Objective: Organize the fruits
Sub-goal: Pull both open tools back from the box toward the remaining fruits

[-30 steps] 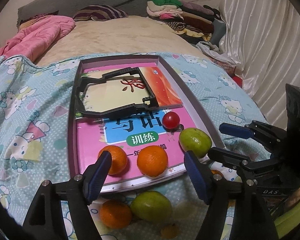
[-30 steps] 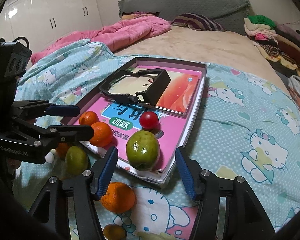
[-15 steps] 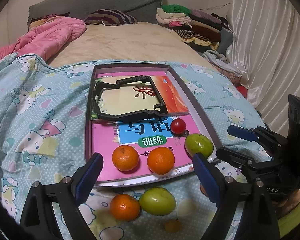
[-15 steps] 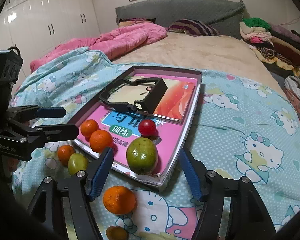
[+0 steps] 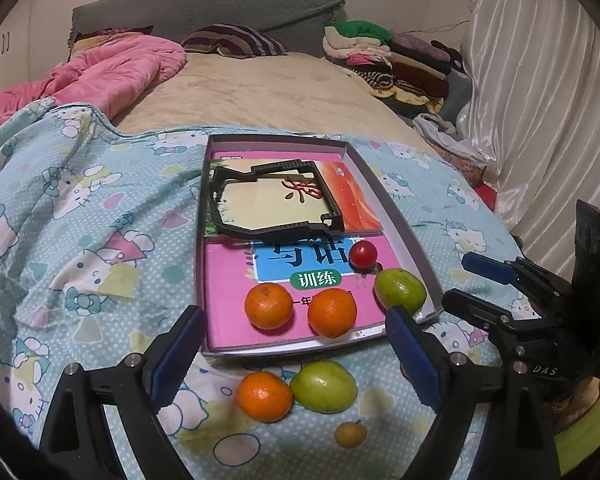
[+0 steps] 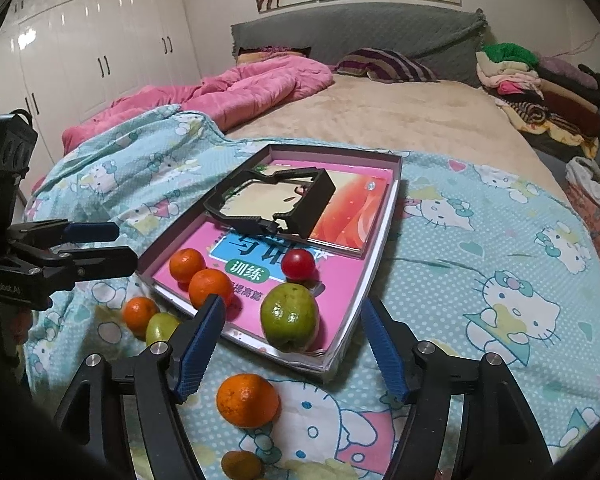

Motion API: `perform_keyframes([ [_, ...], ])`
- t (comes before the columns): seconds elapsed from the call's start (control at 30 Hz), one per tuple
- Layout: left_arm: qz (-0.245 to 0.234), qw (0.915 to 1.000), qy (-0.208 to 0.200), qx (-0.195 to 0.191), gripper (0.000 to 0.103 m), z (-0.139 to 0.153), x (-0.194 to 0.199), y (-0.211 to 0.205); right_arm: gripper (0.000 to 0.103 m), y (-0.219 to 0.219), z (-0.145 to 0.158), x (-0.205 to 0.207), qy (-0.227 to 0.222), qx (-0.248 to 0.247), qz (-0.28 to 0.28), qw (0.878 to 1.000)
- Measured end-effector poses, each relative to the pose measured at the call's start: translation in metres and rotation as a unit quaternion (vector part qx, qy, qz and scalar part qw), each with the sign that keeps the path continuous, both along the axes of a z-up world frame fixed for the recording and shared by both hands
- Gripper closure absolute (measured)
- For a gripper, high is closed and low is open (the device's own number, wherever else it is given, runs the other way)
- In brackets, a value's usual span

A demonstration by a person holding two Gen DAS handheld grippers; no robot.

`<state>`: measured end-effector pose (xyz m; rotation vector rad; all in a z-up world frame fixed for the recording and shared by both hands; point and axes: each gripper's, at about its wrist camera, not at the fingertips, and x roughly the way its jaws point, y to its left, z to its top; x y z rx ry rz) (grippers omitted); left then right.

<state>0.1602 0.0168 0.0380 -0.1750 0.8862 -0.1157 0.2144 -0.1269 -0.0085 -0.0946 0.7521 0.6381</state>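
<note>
Comparing against the earlier frames, view by view.

Left wrist view: left gripper (image 5: 296, 346) stands released with nothing between its pads; it has spread wider and drawn back, so more of the bed shows than a second ago. Tray (image 5: 404, 236), centre frame, holds two oranges (image 5: 268, 306) side by side at lower centre, a green fruit (image 5: 400, 290) to their right, and a cherry tomato (image 5: 363, 254) above it. Below the tray, on the blanket (image 5: 80, 220): a loose orange (image 5: 264, 396) touching a loose green fruit (image 5: 324, 386), and a small brown fruit (image 5: 351, 434) lower right.

Right wrist view: right gripper (image 6: 292, 346), lower centre, is opening; the green fruit (image 6: 290, 316) lies in the tray beyond its tips, no longer flanked by the pads. Another orange (image 6: 247, 400) lies on the blanket below the tray edge.

Judgement: both grippers freed; several fruits outside the tray remain to gather.
</note>
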Motion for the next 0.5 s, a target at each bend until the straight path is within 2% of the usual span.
perform_keyframes([
  [0.5,0.01,0.9999,-0.006,-0.006,0.012,0.002,-0.016,0.01,0.028,0.001,-0.002,-0.016,-0.007,-0.012,0.007,1.0],
])
